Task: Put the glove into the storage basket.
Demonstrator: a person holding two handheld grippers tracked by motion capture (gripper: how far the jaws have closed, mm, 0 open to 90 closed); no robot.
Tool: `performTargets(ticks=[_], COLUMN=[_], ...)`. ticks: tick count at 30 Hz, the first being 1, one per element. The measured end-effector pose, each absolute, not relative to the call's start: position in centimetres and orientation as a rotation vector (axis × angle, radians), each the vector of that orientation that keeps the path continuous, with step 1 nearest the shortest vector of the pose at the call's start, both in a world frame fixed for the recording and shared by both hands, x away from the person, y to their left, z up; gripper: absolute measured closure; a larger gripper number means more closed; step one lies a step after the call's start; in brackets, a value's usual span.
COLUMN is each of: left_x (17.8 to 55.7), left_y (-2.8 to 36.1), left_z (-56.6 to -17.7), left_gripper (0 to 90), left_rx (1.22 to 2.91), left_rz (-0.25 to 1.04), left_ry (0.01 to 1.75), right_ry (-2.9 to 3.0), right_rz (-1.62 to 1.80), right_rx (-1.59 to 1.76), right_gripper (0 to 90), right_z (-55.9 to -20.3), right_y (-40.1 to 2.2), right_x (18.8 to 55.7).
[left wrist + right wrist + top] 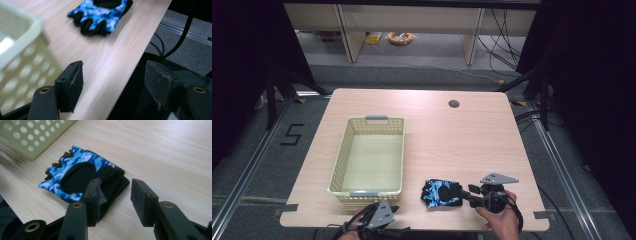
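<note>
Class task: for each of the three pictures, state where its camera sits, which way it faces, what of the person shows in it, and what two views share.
High view: above the person's side, facing forward and down on the table; right hand and both tongs show.
Left gripper view: rides the left tongs, facing across the table edge past the basket; its open black jaws show.
Right gripper view: rides the right tongs, facing the glove; jaws parted.
Shared: glove and basket appear in both gripper views.

- Pale yellow basket [341, 159] on the table's [462, 135] left half — holes in the walls, grey handles.
- Round hole [454, 104] near the table's far edge.
- Coiled yellow cable [400, 37] on the floor beyond.
</note>
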State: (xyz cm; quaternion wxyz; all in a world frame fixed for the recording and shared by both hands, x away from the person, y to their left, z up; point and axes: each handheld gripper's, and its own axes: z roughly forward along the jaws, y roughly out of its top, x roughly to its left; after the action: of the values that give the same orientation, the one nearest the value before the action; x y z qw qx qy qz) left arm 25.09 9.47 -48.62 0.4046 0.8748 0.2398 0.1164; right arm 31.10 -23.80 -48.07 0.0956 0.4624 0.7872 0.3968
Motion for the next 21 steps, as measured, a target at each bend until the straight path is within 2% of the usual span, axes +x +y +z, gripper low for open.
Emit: performTargets(ticks=[8,21], left_x=[27.6,28.9], left_y=[5.2,2.7], left_z=[-49.2,-50.1], left_gripper=[30.3,30.0], left_rx=[2.208,2.270], left_rz=[0.328,0.349], left_ry=[0.618,0.604], right_ry=[2.308,2.349], right_rz=[1.184,1.143], right_rx=[1.450,1.462], right_gripper=[57.4,55.9], right_z=[-48.9,-49.6], right_y=[-24.5,-23.1], right_x=[32.1,32.9])
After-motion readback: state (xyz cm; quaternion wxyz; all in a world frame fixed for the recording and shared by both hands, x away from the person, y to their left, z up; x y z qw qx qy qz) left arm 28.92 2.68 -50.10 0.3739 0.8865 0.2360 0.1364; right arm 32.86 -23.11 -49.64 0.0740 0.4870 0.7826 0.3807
